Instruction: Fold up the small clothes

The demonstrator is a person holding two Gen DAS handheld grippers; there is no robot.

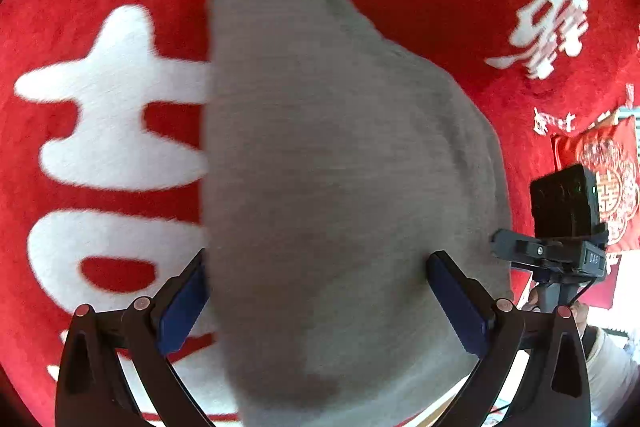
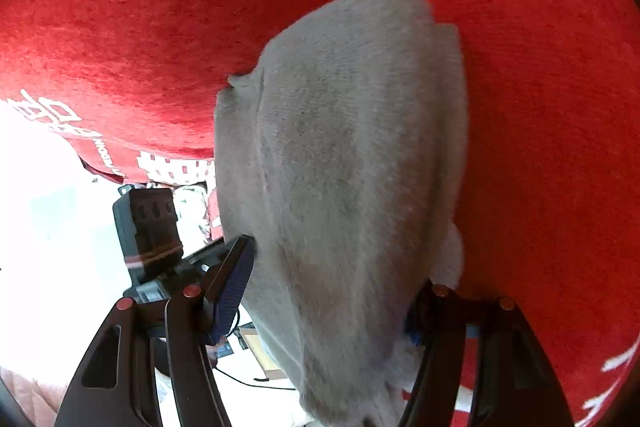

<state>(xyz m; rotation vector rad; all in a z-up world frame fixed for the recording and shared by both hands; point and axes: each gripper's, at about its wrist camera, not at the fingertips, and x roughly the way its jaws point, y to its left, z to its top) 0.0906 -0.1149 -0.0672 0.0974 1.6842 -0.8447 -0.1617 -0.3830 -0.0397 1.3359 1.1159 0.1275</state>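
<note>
A small grey knitted garment (image 1: 328,155) lies folded lengthwise on a red carpet with white characters (image 1: 108,131). It also fills the middle of the right wrist view (image 2: 352,187). My left gripper (image 1: 316,291) stands open with the near end of the garment lying between its blue pads. My right gripper (image 2: 332,291) is open too, its fingers astride the other end of the garment; its right pad is mostly hidden behind the cloth. The right gripper's body shows at the right edge of the left wrist view (image 1: 560,227).
The red carpet (image 2: 540,107) spreads all round the garment. A red patterned cushion (image 1: 608,171) lies at the far right. Beyond the carpet's edge there is bright white floor (image 2: 48,227) with a cable and small items.
</note>
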